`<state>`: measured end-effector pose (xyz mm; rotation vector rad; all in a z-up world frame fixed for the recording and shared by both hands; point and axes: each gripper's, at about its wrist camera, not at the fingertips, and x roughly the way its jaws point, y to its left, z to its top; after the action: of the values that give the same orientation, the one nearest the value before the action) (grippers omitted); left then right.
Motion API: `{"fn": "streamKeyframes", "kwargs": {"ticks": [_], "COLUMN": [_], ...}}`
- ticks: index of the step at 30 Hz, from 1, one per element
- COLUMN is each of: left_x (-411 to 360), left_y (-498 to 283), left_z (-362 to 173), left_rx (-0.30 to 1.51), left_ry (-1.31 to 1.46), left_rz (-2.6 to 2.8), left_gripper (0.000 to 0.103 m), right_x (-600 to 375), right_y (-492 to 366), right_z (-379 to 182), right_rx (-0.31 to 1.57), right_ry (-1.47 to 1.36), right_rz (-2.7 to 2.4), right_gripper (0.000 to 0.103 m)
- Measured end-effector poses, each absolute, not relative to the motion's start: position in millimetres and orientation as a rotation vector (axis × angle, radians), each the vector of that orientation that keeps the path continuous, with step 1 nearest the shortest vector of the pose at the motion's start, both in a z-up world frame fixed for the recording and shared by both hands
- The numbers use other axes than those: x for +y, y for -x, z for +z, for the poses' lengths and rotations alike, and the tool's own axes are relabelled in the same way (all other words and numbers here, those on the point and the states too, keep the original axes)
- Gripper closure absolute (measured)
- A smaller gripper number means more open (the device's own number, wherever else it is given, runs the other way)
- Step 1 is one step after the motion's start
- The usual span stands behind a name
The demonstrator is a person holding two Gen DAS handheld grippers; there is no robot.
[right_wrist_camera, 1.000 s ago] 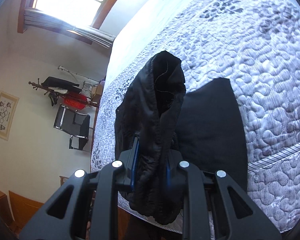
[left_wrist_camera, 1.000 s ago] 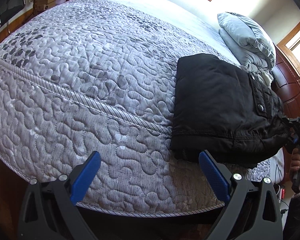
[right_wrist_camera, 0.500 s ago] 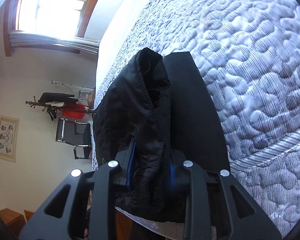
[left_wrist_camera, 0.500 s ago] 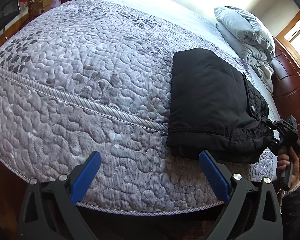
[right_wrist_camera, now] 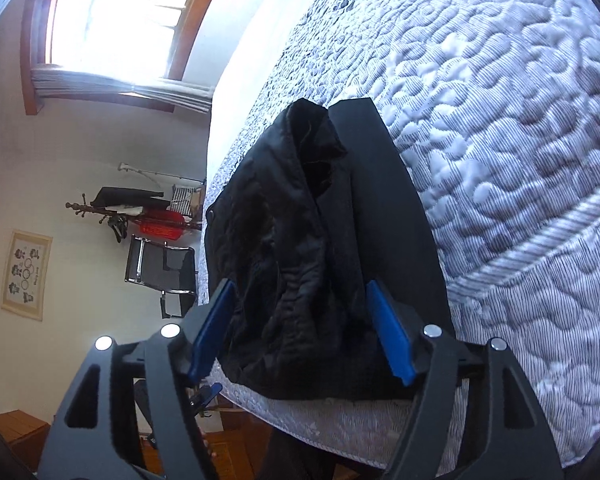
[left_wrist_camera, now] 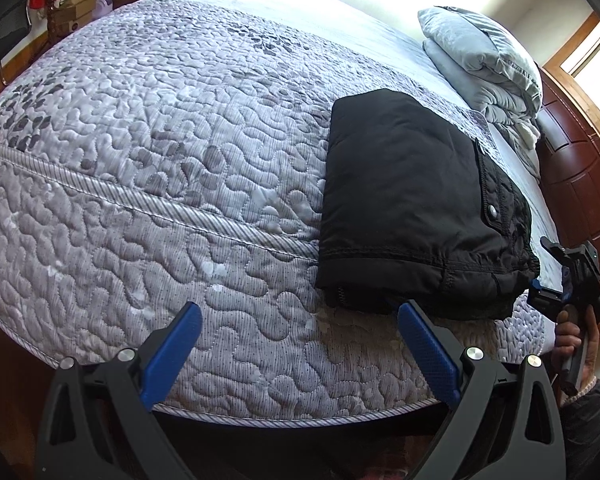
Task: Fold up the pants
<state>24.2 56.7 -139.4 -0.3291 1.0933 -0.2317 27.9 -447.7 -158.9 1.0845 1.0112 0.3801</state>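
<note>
The black pants [left_wrist_camera: 416, 208] lie folded into a thick rectangle on the grey quilted bed [left_wrist_camera: 160, 168], near its front right corner. My left gripper [left_wrist_camera: 300, 344] is open and empty, low at the bed's front edge, just left of the pants. My right gripper [right_wrist_camera: 300, 320] is open, its blue fingers [right_wrist_camera: 388, 336] on either side of the bunched waistband end [right_wrist_camera: 296, 248] of the pants without pinching it. The right gripper also shows in the left wrist view [left_wrist_camera: 572, 280], at the pants' right corner.
Stacked grey pillows [left_wrist_camera: 484, 64] lie at the head of the bed by a dark wooden headboard [left_wrist_camera: 580, 168]. A chair [right_wrist_camera: 160, 268], a coat rack [right_wrist_camera: 120, 212] and a window [right_wrist_camera: 112, 20] stand beyond the bed's far side.
My right gripper has opened and let go of the pants' waistband end, which now rests on the folded stack. The left gripper stayed open and shifted slightly.
</note>
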Motion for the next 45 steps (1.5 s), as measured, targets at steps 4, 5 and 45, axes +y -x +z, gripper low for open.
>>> {"fn": "streamKeyframes", "kwargs": {"ticks": [4,5,45], "left_x": [54,54,40], "left_y": [-23,-22,-26], "left_z": [-139,-139,-121], "left_rx": [1.095,1.094,1.061], "left_ry": [0.329,0.328,0.294], "left_rz": [-0.241,-0.243,-0.262], "left_gripper": [0.004,0.004,0.004], "right_x": [-445,-445,-464], "right_y": [-15,-12,19], "right_z": [-159,-160,-193], "right_rx": [1.012,1.010,1.002], "right_ry": [-1.086,-1.087,-1.135], "right_rz": [0.390,0.387,0.333], "right_gripper": [0.032,0.032,0.067]}}
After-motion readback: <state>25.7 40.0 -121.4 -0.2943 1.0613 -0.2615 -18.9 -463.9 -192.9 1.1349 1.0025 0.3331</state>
